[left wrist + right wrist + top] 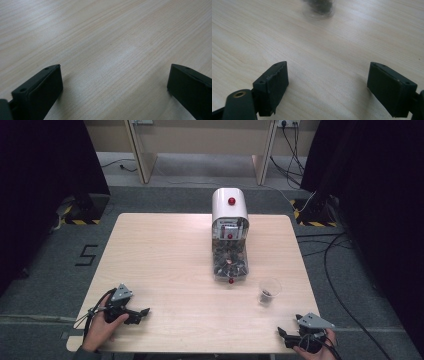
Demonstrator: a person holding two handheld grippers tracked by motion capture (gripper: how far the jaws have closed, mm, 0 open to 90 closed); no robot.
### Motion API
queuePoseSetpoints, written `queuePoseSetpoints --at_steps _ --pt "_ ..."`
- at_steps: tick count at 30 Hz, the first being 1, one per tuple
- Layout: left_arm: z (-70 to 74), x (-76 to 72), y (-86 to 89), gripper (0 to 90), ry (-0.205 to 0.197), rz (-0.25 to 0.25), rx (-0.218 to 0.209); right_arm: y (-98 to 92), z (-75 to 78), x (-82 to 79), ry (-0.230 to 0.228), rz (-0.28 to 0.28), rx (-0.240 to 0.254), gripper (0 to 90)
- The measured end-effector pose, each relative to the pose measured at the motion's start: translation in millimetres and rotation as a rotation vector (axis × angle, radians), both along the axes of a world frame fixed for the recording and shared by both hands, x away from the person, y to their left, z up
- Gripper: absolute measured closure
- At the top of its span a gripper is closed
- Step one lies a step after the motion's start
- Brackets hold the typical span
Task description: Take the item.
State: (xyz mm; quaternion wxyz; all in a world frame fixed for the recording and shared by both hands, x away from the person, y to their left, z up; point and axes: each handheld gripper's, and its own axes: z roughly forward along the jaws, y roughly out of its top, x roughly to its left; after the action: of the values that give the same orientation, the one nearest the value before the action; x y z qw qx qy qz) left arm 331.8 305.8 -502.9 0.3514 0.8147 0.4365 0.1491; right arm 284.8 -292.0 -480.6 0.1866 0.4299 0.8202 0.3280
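With both the left gripper (pixel 142 312) and right gripper (pixel 282 334) spread empty, approach the plastic cup (pixel 268 292) squarely (it tips easily).

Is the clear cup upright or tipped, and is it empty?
Upright; the clear cup stands with its rim on top on the table. Not empty: dark contents at its bottom.

Table (pixel 165 260): pale wood-grain top, smooth, faint sheen under both tools. Left gripper (pixel 113 87) and right gripper (pixel 327 85): black matt plastic jaws, the right one's left pad roughened along its edge. Cup (pixel 269 291) ahead of the right gripper: clear glossy plastic. Dispenser (pixel 230 237) farther off: glossy white shell, clear bin, shiny red knobs.
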Motion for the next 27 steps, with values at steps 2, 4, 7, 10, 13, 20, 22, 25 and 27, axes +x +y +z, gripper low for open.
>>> queuePoseSetpoints --at_steps 2,4,7,10,13,20,22,25,27 --pt "0.0 0.0 0.0 0.0 0.0 0.0 0.0 -1.1 -0.5 -2.6 0.011 -0.014 0.013 17.2" --pt "0.0 0.0 0.0 0.0 0.0 0.0 0.0 -2.5 -1.8 -5.7 0.02 -0.015 0.031 15.6" --pt "0.0 0.0 0.0 0.0 0.0 0.0 0.0 -2.6 -1.6 -9.6 0.023 -0.021 0.034 15.6" --pt "0.0 0.0 0.0 0.0 0.0 0.0 0.0 -3.2 -2.4 -12.1 0.011 -0.018 0.034 15.5" --pt "0.0 0.0 0.0 0.0 0.0 0.0 0.0 -3.9 -3.4 -15.0 0.005 -0.02 0.044 15.3" --pt "0.0 0.0 0.0 0.0 0.0 0.0 0.0 -6.3 -5.7 -16.0 -0.023 -0.01 0.051 15.1" --pt "0.0 0.0 0.0 0.0 0.0 0.0 0.0 -6.0 -5.7 -16.6 -0.019 -0.015 0.055 15.0" --pt "0.0 0.0 0.0 0.0 0.0 0.0 0.0 -6.1 -5.8 -16.7 -0.02 -0.015 0.055 14.9" --pt "0.0 0.0 0.0 0.0 0.0 0.0 0.0 -6.1 -5.8 -16.6 -0.02 -0.015 0.055 14.9"
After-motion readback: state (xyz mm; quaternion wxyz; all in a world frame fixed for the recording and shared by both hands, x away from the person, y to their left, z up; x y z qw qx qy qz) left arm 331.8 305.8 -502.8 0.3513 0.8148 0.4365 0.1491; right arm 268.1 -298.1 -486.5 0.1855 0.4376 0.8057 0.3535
